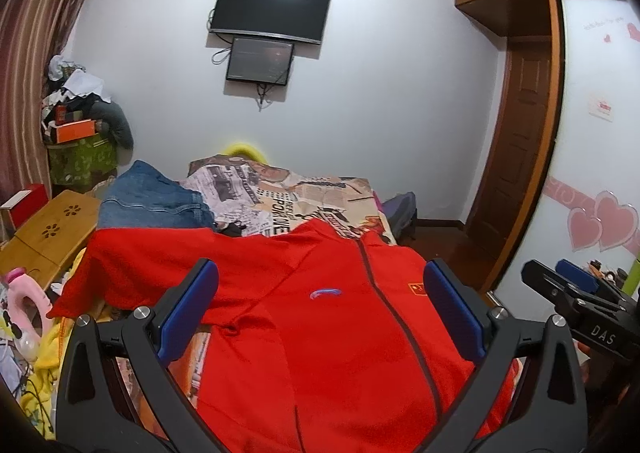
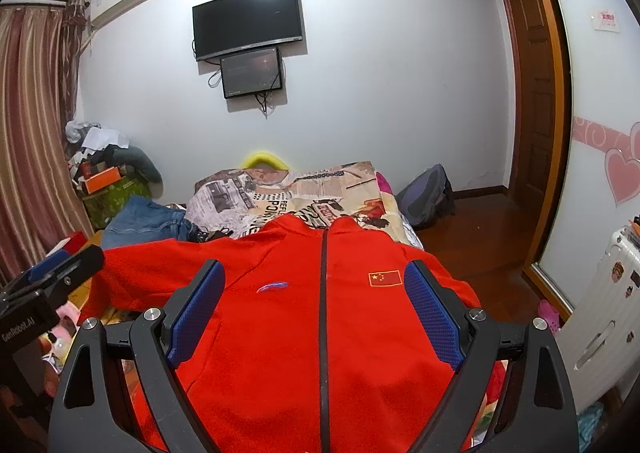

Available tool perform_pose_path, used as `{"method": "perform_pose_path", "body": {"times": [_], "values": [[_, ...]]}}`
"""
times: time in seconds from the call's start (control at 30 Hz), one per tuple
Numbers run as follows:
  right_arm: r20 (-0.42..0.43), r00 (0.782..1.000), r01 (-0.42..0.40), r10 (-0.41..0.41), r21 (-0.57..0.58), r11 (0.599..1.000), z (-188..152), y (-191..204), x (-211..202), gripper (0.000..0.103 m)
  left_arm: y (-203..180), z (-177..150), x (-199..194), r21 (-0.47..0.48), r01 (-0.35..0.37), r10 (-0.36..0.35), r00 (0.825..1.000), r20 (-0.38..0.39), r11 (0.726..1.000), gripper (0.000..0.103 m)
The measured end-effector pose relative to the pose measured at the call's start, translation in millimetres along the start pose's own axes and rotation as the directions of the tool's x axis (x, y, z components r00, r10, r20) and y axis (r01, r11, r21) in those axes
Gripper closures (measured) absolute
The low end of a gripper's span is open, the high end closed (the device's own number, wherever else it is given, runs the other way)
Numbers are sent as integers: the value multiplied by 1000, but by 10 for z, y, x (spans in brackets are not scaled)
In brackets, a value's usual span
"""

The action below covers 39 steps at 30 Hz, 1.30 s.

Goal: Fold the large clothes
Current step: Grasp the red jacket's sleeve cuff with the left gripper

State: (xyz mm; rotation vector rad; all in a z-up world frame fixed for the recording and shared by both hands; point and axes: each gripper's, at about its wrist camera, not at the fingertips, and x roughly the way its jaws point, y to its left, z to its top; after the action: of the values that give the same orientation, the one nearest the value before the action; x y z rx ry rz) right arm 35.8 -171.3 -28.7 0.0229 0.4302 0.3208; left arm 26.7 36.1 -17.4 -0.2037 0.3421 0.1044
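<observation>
A red zip-up jacket point(image 1: 320, 317) lies face up on the bed, its zip closed and its collar toward the far wall. One sleeve stretches out to the left point(image 1: 132, 265). In the right wrist view the same jacket point(image 2: 280, 333) shows a small flag patch and a blue logo. My left gripper point(image 1: 320, 305) hovers open above the jacket's lower chest, nothing between its blue pads. My right gripper point(image 2: 314, 305) is also open over the jacket's middle, holding nothing. The right gripper point(image 1: 576, 281) appears at the right edge of the left wrist view.
A newspaper-print bedsheet point(image 1: 288, 205) covers the bed. Folded blue jeans point(image 1: 152, 201) lie at the back left. A wooden lap table point(image 1: 48, 229) and clutter sit left of the bed. A backpack point(image 2: 428, 193) rests on the floor, a white suitcase point(image 2: 604, 317) at right.
</observation>
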Motion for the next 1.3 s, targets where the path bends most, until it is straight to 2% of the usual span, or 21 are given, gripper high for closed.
{"method": "perform_pose_path", "body": {"times": [0.33, 0.43, 0.57, 0.67, 0.77, 0.83, 0.97, 1.07, 1.17, 1.27, 1.3], "values": [[-50, 998, 25, -25, -2, 1000, 23, -12, 268, 14, 521, 133, 284, -61, -122, 122, 992, 8, 991, 0], [-73, 997, 23, -23, 4, 1000, 33, -5, 369, 14, 720, 163, 404, -69, -189, 190, 982, 5, 980, 0], [-97, 995, 20, -20, -6, 1000, 43, 19, 511, 14, 1056, 162, 559, -99, -289, 291, 957, 13, 952, 0], [-121, 992, 17, -19, -16, 1000, 36, 36, 627, 14, 1354, 111, 679, -145, -323, 325, 946, -10, 935, 0], [-149, 989, 17, -21, -27, 999, 30, 60, 753, 14, 1774, -35, 798, -242, -348, 346, 937, -50, 906, 0], [-166, 986, 18, -24, -33, 999, 19, 78, 820, 14, 2083, -171, 894, -306, -370, 355, 929, -106, 877, 0], [-198, 980, 20, -27, -39, 999, 1, 96, 948, 14, 2645, -489, 1072, -392, -459, 392, 888, -242, 797, 0], [-216, 976, 22, -30, -42, 999, -18, 95, 1035, 14, 3031, -754, 1167, -459, -494, 374, 866, -331, 738, 0], [-231, 972, 22, -32, -47, 999, -35, 106, 1097, 14, 3352, -1009, 1247, -526, -491, 311, 864, -396, 695, 3], [-242, 970, 23, -36, -56, 998, -44, 139, 1159, 14, 3583, -1182, 1292, -576, -469, 258, 874, -412, 669, 9], [-245, 969, 23, -37, -60, 998, -43, 153, 1177, 14, 3671, -1248, 1316, -601, -461, 240, 878, -413, 653, 13]]}}
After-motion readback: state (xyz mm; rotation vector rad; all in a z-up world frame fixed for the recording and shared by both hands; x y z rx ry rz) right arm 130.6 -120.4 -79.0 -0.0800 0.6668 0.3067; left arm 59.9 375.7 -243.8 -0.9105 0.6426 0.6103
